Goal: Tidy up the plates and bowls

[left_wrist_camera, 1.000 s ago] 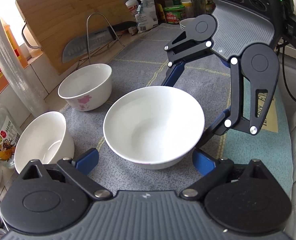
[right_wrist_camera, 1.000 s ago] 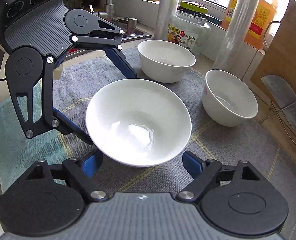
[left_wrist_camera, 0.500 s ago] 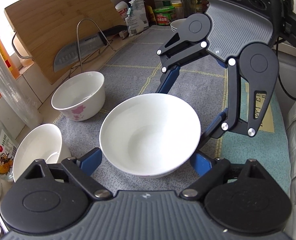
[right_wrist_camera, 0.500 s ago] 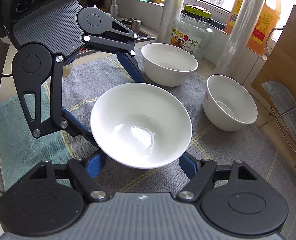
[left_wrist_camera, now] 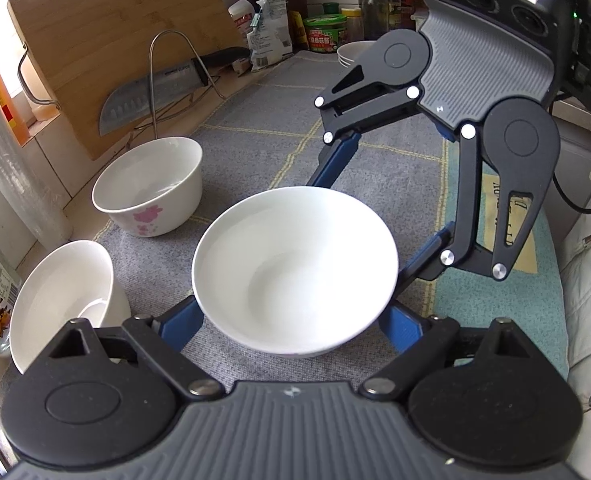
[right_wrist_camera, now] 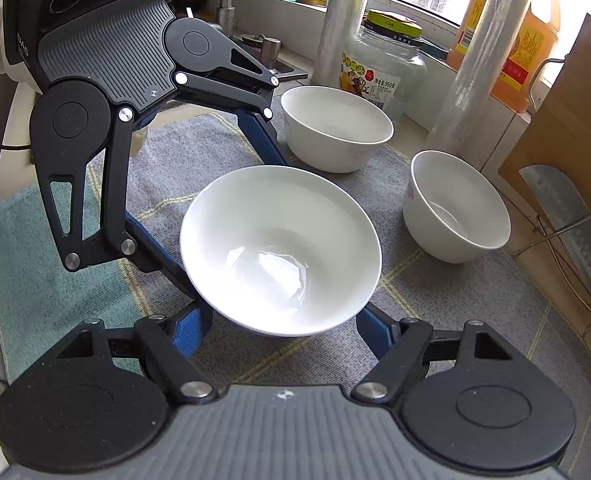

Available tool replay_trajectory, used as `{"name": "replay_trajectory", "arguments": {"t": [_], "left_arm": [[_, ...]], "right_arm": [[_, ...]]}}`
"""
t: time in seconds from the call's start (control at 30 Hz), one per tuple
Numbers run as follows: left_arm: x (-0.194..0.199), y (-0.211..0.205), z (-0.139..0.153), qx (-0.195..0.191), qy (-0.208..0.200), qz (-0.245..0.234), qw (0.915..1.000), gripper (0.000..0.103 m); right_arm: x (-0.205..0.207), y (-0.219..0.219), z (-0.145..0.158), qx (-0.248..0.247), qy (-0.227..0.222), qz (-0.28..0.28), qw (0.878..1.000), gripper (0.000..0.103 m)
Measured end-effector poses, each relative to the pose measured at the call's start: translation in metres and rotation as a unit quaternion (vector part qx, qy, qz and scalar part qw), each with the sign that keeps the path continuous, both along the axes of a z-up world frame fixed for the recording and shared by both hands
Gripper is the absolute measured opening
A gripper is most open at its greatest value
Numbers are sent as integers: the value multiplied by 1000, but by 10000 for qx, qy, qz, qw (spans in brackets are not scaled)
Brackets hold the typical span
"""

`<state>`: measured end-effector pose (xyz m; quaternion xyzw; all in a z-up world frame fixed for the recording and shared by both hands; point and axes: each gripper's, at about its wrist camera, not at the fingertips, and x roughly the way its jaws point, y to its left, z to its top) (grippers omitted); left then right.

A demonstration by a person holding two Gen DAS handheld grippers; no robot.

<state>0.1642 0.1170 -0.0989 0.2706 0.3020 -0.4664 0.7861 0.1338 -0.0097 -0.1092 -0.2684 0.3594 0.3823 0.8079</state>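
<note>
A wide white bowl (left_wrist_camera: pixel 295 268) (right_wrist_camera: pixel 279 248) is held up off the grey mat (left_wrist_camera: pixel 391 168) between both grippers. My left gripper (left_wrist_camera: pixel 291 320) has its blue fingers wide apart, cradling the bowl's underside from one side. My right gripper (right_wrist_camera: pixel 283 328) does the same from the opposite side and shows in the left wrist view (left_wrist_camera: pixel 375 208). A deeper white bowl with a pink flower (left_wrist_camera: pixel 151 188) (right_wrist_camera: pixel 455 208) and another white bowl (left_wrist_camera: pixel 59 300) (right_wrist_camera: pixel 335 128) stand on the mat nearby. Stacked white plates (left_wrist_camera: pixel 355 52) sit far back.
A bamboo cutting board (left_wrist_camera: pixel 107 40) and a cleaver (left_wrist_camera: pixel 155 92) on a wire rack stand at the wall. A glass jar (right_wrist_camera: pixel 379 72), a cling-film roll (right_wrist_camera: pixel 475 64), an orange oil bottle (right_wrist_camera: pixel 523 40) and condiment bottles (left_wrist_camera: pixel 271 12) line the counter edge. A teal mat (left_wrist_camera: pixel 495 248) lies beside the grey one.
Both grippers have lifted the wide bowl off the mat together and carried it a little away from the two deeper bowls. The finger openings look unchanged.
</note>
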Motion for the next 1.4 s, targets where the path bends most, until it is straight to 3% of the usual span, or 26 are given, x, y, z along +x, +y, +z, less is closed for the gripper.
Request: {"name": "replay_trajectory", "arguments": {"t": [0.47,0.9,1.4], "left_arm": [[-13,-13,16,-133,-60,13,9999,93],[-16,-91,26,-386,-161,-460,9981,93],[-9,-168,19,-403,-140,-756,9962,93]], "right_arm": [[-11,-12,15,-66,-1,-76,9999,82],[-32,-91,36,-282,-121,-530,9981,82],[-35,-163,28,-428,-32,-894,9951,82]]}}
